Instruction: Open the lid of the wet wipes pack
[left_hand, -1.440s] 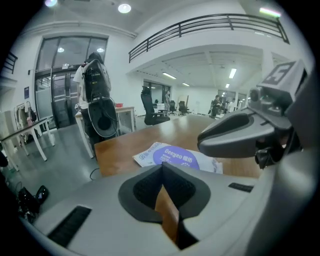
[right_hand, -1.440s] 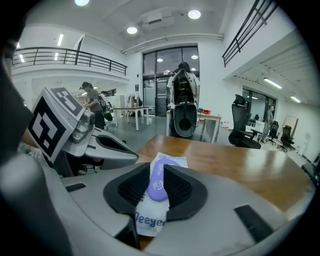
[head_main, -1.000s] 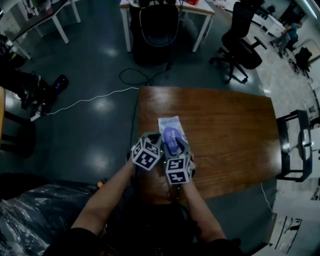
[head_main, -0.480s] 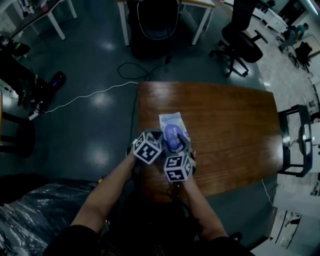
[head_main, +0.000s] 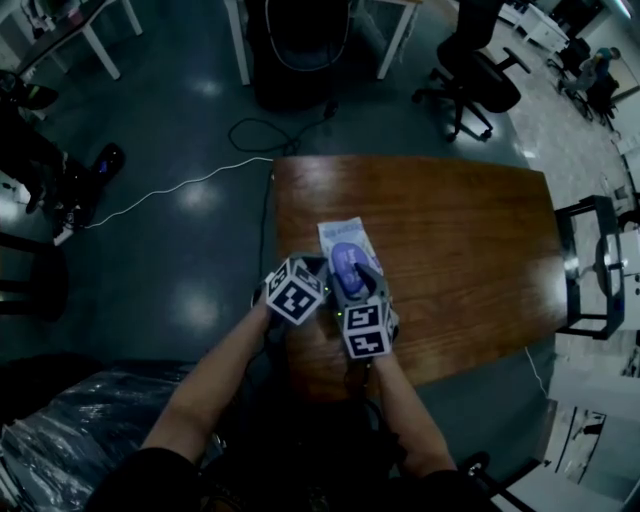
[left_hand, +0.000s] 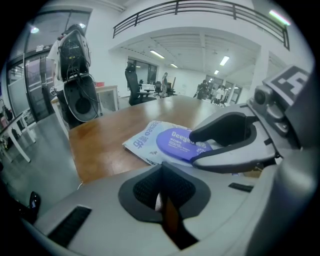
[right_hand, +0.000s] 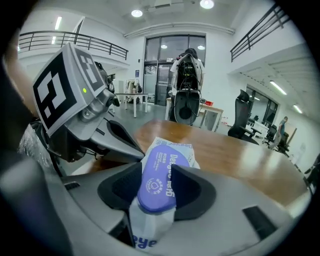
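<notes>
1. Floor (head_main: 180, 200): dark and glossy, reflecting ceiling lights and spreading around the furniture.
2. Table (head_main: 460, 240): brown wood, standing in the middle of the head view and carrying the task's thing near its left edge.
3. Office chair (head_main: 480, 80): black, standing on the floor beyond the table's far right corner, well apart from the work.
4. Forearms (head_main: 215, 385): bare, reaching from the bottom of the head view toward the table's near edge, each hand carrying a gripper.
5. Left gripper (left_hand: 161, 192): its jaws are pressing together with nothing between them; it is hovering just beside the pack's left side.
6. Right gripper (right_hand: 160, 185): its jaws have just been closing and are now pinching the pack's near end, one pad lying against each long side of the lid.
7. Wet wipes pack (head_main: 340, 238): white with blue print, lying flat on the table with its far end pointing away from the person and its near end sitting between the right gripper's jaws.
8. Lid (right_hand: 159, 180): purple oval, lying closed and flat on top of the pack.
9. White cable (head_main: 170, 195): trailing across the floor left of the table.
</notes>
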